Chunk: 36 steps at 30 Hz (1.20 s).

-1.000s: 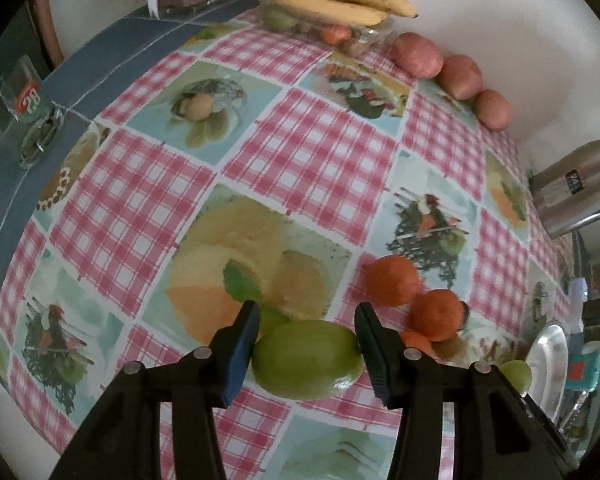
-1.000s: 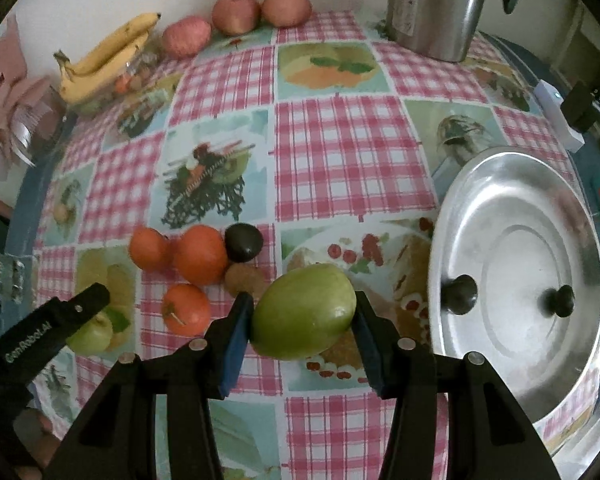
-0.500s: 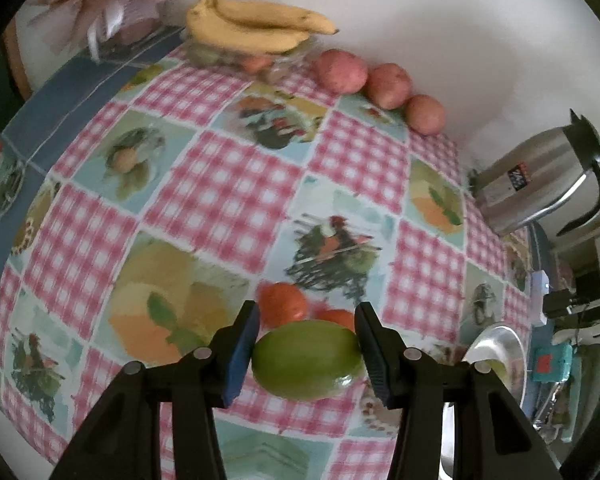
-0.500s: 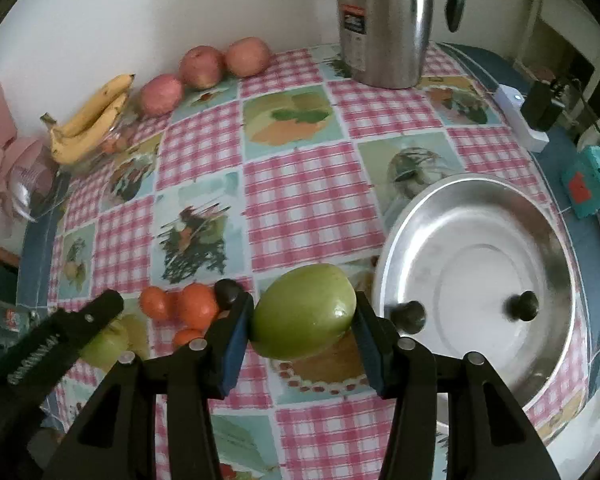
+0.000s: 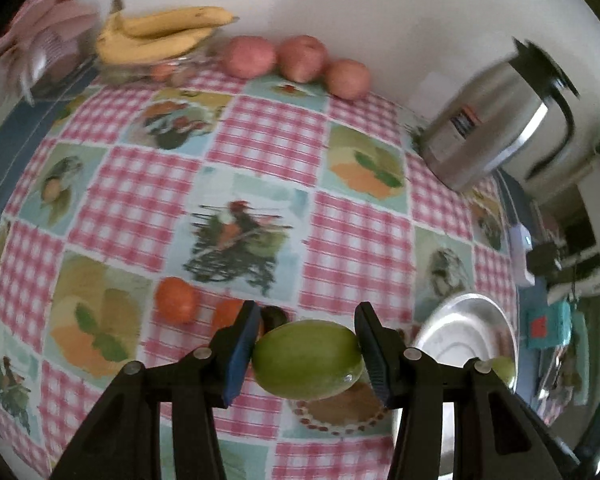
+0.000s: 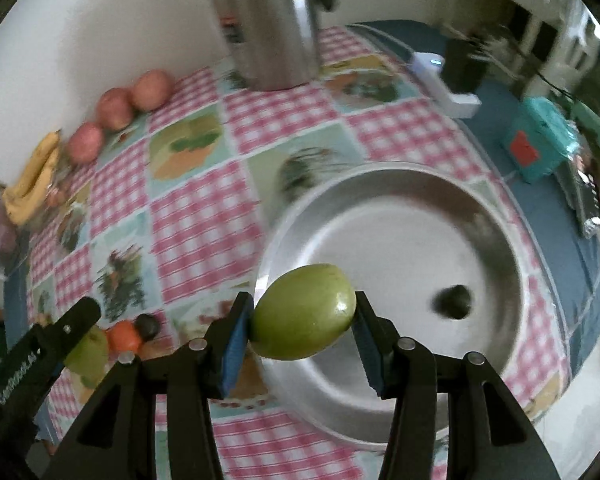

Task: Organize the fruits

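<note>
My left gripper (image 5: 306, 354) is shut on a green fruit (image 5: 306, 360), held above the checked tablecloth near the oranges (image 5: 176, 298). My right gripper (image 6: 302, 330) is shut on a second green fruit (image 6: 304, 328), held over the near left rim of the round metal tray (image 6: 500, 340). One dark fruit (image 6: 452, 302) lies in the tray. The left gripper's side (image 6: 40, 360) shows at the lower left of the right wrist view. The tray (image 5: 452, 340) and the right gripper's green fruit (image 5: 504, 368) show at the lower right of the left wrist view.
Bananas (image 5: 160, 36) and three red apples (image 5: 296, 58) lie along the far wall. A steel jug (image 5: 488, 124) stands at the back right. A dark fruit (image 5: 274, 316) sits beside the oranges. A teal box (image 6: 540, 148) and a white device (image 6: 440, 80) lie beyond the tray.
Both grippers have moved right with their green fruits still held. The right one now hangs over the tray's edge. One of the two dark fruits in the tray is now hidden.
</note>
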Each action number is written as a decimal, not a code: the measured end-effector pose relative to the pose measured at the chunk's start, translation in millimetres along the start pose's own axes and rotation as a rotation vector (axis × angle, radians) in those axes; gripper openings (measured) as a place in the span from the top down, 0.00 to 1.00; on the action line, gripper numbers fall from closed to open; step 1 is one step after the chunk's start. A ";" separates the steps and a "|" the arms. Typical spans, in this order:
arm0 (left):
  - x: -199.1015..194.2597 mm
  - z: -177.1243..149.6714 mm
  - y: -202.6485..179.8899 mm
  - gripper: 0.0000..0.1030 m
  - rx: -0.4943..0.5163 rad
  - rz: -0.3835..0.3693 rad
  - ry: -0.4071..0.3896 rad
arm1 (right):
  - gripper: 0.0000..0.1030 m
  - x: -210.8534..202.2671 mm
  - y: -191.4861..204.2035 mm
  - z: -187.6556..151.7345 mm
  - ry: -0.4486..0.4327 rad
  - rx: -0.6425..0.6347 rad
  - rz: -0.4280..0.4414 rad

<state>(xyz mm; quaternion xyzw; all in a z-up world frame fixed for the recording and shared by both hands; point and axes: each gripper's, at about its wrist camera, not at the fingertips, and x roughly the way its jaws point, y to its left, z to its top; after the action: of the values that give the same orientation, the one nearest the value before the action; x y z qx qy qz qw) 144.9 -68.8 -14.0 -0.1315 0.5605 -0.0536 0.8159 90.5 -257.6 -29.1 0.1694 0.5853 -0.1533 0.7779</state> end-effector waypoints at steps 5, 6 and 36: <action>2.9 -14.4 -36.4 0.49 0.102 -0.019 0.014 | 0.50 -0.1 -37.8 6.4 0.002 0.083 -0.048; 3.8 -18.0 -43.7 0.49 0.122 -0.025 0.019 | 0.50 -0.7 -44.9 7.9 0.001 0.100 -0.047; 64.7 -105.8 -140.7 0.49 0.416 -0.103 0.247 | 0.50 10.9 -93.3 13.0 0.043 0.173 0.069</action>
<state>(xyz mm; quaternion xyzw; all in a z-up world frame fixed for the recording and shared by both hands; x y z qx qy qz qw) 78.7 -235.3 -69.3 0.0184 0.6254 -0.2250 0.7470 63.9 -347.4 -44.1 0.2593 0.5804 -0.1728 0.7523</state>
